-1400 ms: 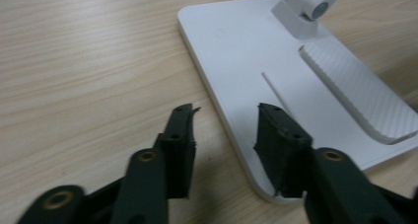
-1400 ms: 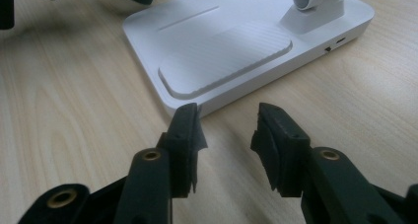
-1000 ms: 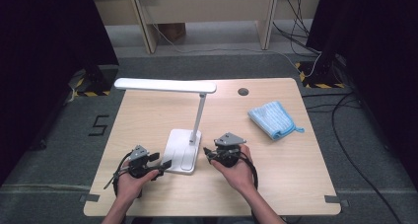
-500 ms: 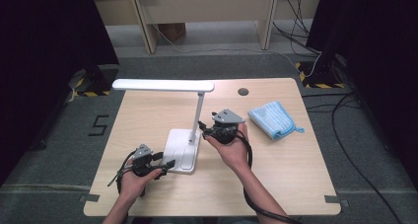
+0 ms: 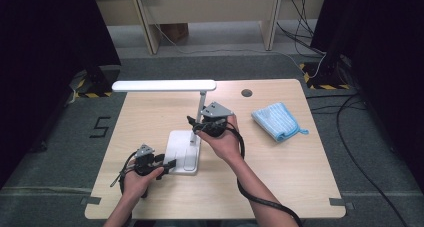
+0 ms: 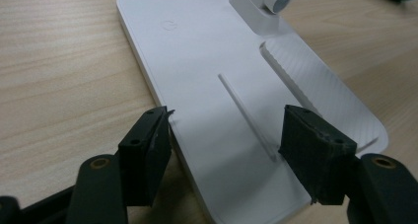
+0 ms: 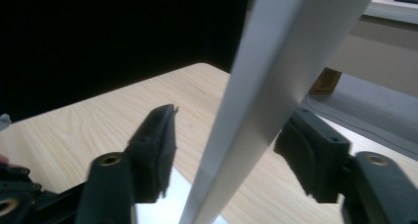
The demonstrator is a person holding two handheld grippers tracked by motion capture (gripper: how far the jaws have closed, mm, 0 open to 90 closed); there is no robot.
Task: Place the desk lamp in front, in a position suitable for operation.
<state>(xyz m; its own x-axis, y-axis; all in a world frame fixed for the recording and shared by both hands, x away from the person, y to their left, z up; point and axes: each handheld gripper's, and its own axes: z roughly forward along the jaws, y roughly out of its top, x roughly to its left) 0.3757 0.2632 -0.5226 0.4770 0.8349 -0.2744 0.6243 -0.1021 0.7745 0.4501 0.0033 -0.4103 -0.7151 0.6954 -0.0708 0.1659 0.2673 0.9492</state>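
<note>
A white desk lamp stands mid-table, with a flat base (image 5: pixel 181 147), an upright stem (image 5: pixel 201 107) and a long head bar (image 5: pixel 164 85) reaching left. My left gripper (image 5: pixel 170 163) lies low at the base's near left corner. In the left gripper view the base (image 6: pixel 207 61) runs between the jaws of this gripper (image 6: pixel 229 115), which have just been closing a little and stand open. My right gripper (image 5: pixel 194 124) is raised at the stem. The stem (image 7: pixel 276 61) passes between its jaws (image 7: pixel 231 113), which have just narrowed slightly, with a gap still showing.
A blue cloth (image 5: pixel 277 121) lies folded on the wooden table (image 5: pixel 300 187) to the right of the lamp. A small round hole (image 5: pixel 246 93) sits near the far edge. Cables run over the floor at the right.
The right hand rose from beside the lamp base and moved farther up the table until its jaws straddle the stem. The left gripper stayed at the base's corner.
</note>
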